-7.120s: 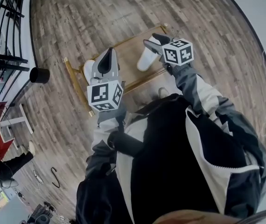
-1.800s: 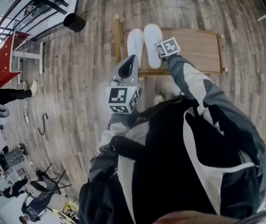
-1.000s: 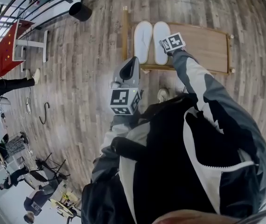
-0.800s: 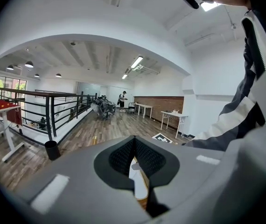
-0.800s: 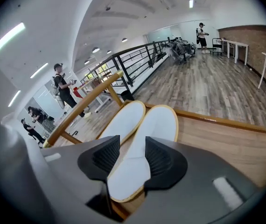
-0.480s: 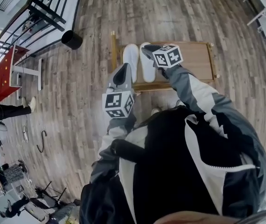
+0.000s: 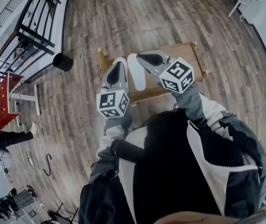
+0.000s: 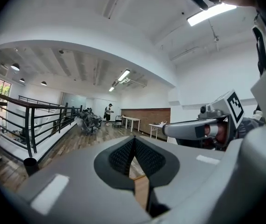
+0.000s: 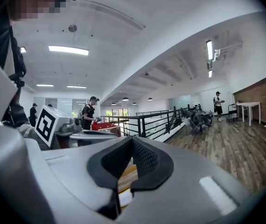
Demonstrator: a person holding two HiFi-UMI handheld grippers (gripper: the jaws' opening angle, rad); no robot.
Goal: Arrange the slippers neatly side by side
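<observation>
Two white slippers lie side by side on a low wooden platform (image 7: 185,55) with a gold frame. The right slipper (image 7: 136,73) shows in full. The left slipper (image 7: 124,79) is partly hidden under my left gripper (image 7: 116,65), which hangs above it, shut and empty. My right gripper (image 7: 142,56) is raised over the right slipper's far end, also shut with nothing between its pads. Both gripper views look out level across the room; the left gripper (image 8: 134,143) and right gripper (image 9: 133,143) show closed jaws, with a strip of platform wood below.
A black bin (image 7: 62,62) stands on the plank floor left of the platform. A black railing (image 7: 35,24) runs along the far left, with a red table (image 7: 0,101) beyond it. People stand far off in the room. My dark jacket fills the lower head view.
My right gripper has lifted off the right slipper and come up toward the camera, its jaws closing empty. My left gripper has moved forward over the left slipper. The slippers stay together.
</observation>
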